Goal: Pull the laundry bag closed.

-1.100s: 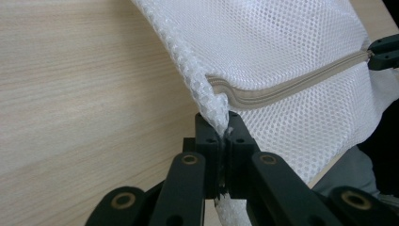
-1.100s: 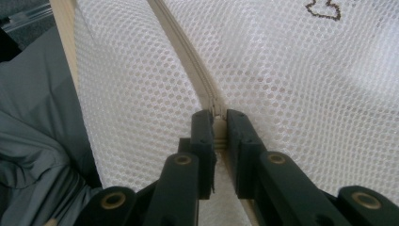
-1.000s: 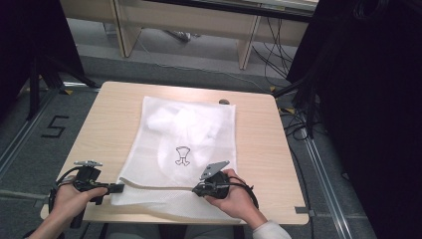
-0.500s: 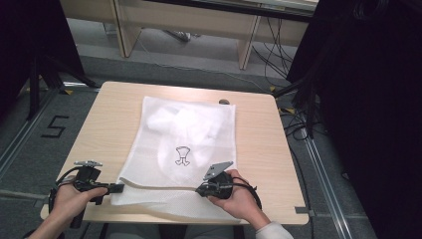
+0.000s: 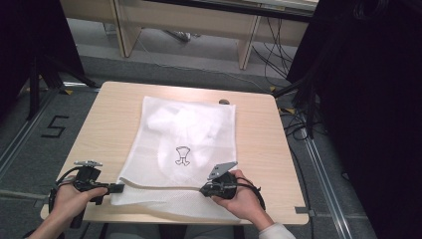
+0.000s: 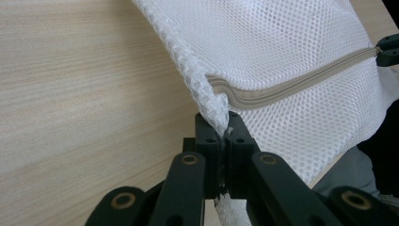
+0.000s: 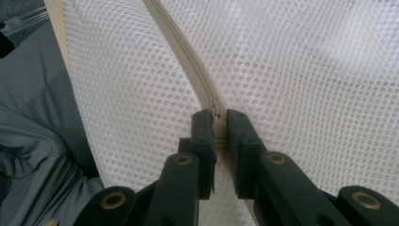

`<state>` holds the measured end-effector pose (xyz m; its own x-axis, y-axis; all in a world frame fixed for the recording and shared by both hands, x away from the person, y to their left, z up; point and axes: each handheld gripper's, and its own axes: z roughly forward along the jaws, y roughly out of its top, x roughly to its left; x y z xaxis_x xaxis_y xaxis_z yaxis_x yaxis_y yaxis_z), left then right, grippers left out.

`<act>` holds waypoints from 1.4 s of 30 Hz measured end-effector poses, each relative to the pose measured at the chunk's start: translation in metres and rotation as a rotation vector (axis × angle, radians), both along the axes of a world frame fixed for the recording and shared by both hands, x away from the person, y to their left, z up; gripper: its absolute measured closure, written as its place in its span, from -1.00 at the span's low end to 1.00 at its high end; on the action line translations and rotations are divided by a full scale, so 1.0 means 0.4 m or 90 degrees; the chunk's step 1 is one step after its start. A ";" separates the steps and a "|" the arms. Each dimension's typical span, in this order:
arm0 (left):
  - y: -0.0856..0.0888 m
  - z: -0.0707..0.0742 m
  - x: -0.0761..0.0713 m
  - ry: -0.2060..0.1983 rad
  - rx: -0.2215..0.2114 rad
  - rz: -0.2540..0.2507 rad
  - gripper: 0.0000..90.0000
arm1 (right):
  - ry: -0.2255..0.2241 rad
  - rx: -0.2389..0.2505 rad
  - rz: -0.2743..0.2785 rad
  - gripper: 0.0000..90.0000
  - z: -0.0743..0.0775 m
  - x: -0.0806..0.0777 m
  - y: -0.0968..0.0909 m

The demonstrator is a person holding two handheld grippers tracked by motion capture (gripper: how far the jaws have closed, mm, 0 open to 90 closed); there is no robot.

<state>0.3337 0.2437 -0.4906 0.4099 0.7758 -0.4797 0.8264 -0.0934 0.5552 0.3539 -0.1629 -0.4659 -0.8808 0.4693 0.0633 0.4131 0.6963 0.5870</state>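
While the white mesh laundry bag lies flat across the middle of the wooden table, both grippers work at its near edge, where a beige zipper runs across the bag. At the bag's near-left corner, the left gripper has its jaws clamped on a pinch of mesh right at the end of the zipper; the left gripper view shows the netting squeezed between the two black pads and bunched up above them, with the zipper tape running away to the right. Farther along the same edge, the right gripper has its jaws closed on the zipper itself; in the right gripper view the beige tape runs straight down into the narrow slot between the pads, mesh spread on both sides. Inside the bag a pale garment with a small dark printed figure shows through the netting. Grey floor with a painted numeral lies left of the table.
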 end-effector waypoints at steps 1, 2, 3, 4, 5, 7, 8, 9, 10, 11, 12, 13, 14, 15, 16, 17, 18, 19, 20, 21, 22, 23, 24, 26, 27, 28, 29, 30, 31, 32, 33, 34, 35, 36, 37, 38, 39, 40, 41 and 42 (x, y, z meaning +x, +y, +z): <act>0.000 0.000 0.000 0.000 -0.001 0.000 0.92 | -0.002 0.007 -0.007 0.84 -0.003 0.000 -0.001; 0.000 0.000 0.000 0.001 0.000 0.000 0.92 | 0.002 0.006 -0.011 0.84 -0.003 -0.001 -0.002; 0.000 0.000 0.000 -0.001 0.002 -0.002 0.92 | 0.004 0.004 -0.006 0.84 -0.002 -0.001 -0.004; 0.000 0.000 0.000 -0.001 0.000 0.001 0.92 | 0.001 0.006 -0.010 0.84 -0.005 -0.001 -0.002; 0.000 0.000 0.000 0.000 -0.001 0.001 0.91 | 0.003 -0.001 -0.009 0.84 -0.002 -0.001 -0.006; 0.001 0.000 0.000 0.000 0.003 -0.002 0.92 | 0.000 0.010 -0.005 0.84 -0.005 0.001 -0.007; 0.000 -0.001 0.000 -0.001 0.000 0.002 0.91 | -0.004 0.006 -0.005 0.84 -0.005 0.001 -0.008; 0.000 -0.001 0.000 0.001 -0.002 0.001 0.91 | 0.001 -0.001 -0.014 0.84 -0.002 -0.001 -0.012; 0.000 -0.001 0.000 0.001 -0.001 0.000 0.91 | 0.001 0.004 -0.018 0.84 -0.003 -0.001 -0.013; 0.001 0.000 0.001 0.003 0.005 -0.004 0.92 | 0.001 0.004 -0.007 0.84 -0.002 0.000 -0.015; 0.001 0.000 0.000 0.002 0.001 0.000 0.91 | 0.002 -0.001 -0.006 0.84 -0.001 0.000 -0.015; 0.000 -0.001 0.000 -0.001 -0.001 0.002 0.91 | 0.000 -0.001 -0.007 0.84 -0.002 0.001 -0.016; 0.000 -0.001 0.000 0.000 -0.002 0.002 0.91 | 0.002 0.009 -0.020 0.84 -0.005 -0.002 -0.016; 0.000 0.000 0.000 0.001 -0.001 0.001 0.91 | 0.003 0.008 -0.018 0.84 -0.004 -0.001 -0.017; 0.000 0.000 0.000 -0.001 0.000 0.001 0.91 | -0.001 0.009 -0.012 0.84 -0.005 0.000 -0.018; 0.000 0.000 0.000 0.000 -0.001 0.001 0.91 | 0.006 0.010 -0.021 0.84 -0.004 -0.004 -0.018; 0.000 -0.001 0.000 -0.001 0.002 0.000 0.91 | 0.000 -0.001 -0.015 0.84 0.000 0.000 -0.023; 0.000 -0.001 0.000 0.000 0.001 0.000 0.91 | 0.008 -0.005 -0.020 0.84 0.001 -0.002 -0.024; 0.000 -0.001 0.000 0.001 -0.002 0.002 0.91 | 0.005 0.000 -0.019 0.84 0.000 -0.002 -0.026; 0.001 0.000 0.000 0.001 0.001 0.001 0.92 | 0.000 0.010 -0.024 0.84 -0.004 -0.002 -0.026; 0.000 0.000 0.000 0.000 0.000 0.001 0.92 | 0.001 0.005 -0.025 0.84 -0.004 -0.002 -0.027; 0.000 0.000 0.000 -0.001 0.002 0.000 0.91 | 0.005 -0.005 -0.027 0.84 0.000 -0.003 -0.030; 0.000 -0.001 0.000 0.000 -0.001 0.002 0.92 | 0.010 -0.008 -0.031 0.84 0.000 -0.004 -0.030; 0.000 0.000 0.000 0.000 0.000 -0.001 0.91 | 0.002 0.005 -0.021 0.84 -0.003 -0.002 -0.032; 0.000 0.000 0.000 -0.001 0.000 0.000 0.92 | 0.000 0.000 -0.016 0.84 -0.001 0.000 -0.034; 0.000 0.000 0.000 0.000 -0.001 0.001 0.92 | 0.006 0.007 -0.020 0.84 -0.004 -0.002 -0.032; 0.001 0.000 0.000 -0.001 0.003 0.000 0.91 | 0.002 0.009 -0.010 0.84 -0.005 0.001 -0.032; 0.001 -0.001 0.000 0.000 -0.002 0.002 0.92 | 0.002 0.004 -0.011 0.84 -0.005 0.000 -0.033; 0.001 0.000 0.000 0.000 -0.002 0.001 0.91 | 0.007 0.003 -0.032 0.84 -0.004 -0.003 -0.035; 0.000 0.000 0.000 0.000 -0.001 0.000 0.92 | 0.009 -0.001 -0.030 0.84 -0.001 -0.003 -0.038; 0.000 0.000 0.000 -0.001 -0.001 0.001 0.91 | 0.007 -0.001 -0.026 0.84 0.000 -0.002 -0.040; 0.000 0.000 0.000 0.000 -0.003 0.001 0.91 | 0.006 -0.003 -0.027 0.84 0.000 -0.003 -0.041; 0.000 0.000 0.000 0.001 0.000 0.001 0.91 | 0.009 -0.006 -0.038 0.84 0.000 -0.004 -0.042; 0.000 0.000 0.000 0.000 0.000 0.001 0.92 | 0.004 0.007 -0.029 0.84 -0.003 -0.003 -0.042; 0.000 0.000 0.000 0.001 -0.002 0.001 0.92 | 0.007 0.004 -0.030 0.84 -0.004 -0.005 -0.041; 0.000 0.000 0.000 0.000 -0.001 0.000 0.92 | 0.001 0.006 -0.022 0.84 -0.004 -0.001 -0.045; 0.000 0.001 0.000 0.002 0.007 -0.005 0.92 | 0.003 -0.001 -0.029 0.84 -0.001 -0.002 -0.048; 0.001 0.002 0.001 0.004 0.008 -0.009 0.91 | 0.006 0.005 -0.039 0.84 -0.004 -0.005 -0.046; 0.002 0.002 0.001 0.005 0.005 -0.008 0.91 | 0.008 -0.004 -0.045 0.84 -0.002 -0.005 -0.050; 0.002 0.002 0.001 0.005 0.004 -0.010 0.92 | 0.014 -0.008 -0.042 0.84 0.000 -0.004 -0.054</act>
<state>0.3340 0.2446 -0.4897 0.4180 0.7726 -0.4778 0.8292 -0.1096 0.5482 0.3522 -0.1846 -0.4658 -0.8466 0.5268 0.0762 0.4708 0.6744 0.5688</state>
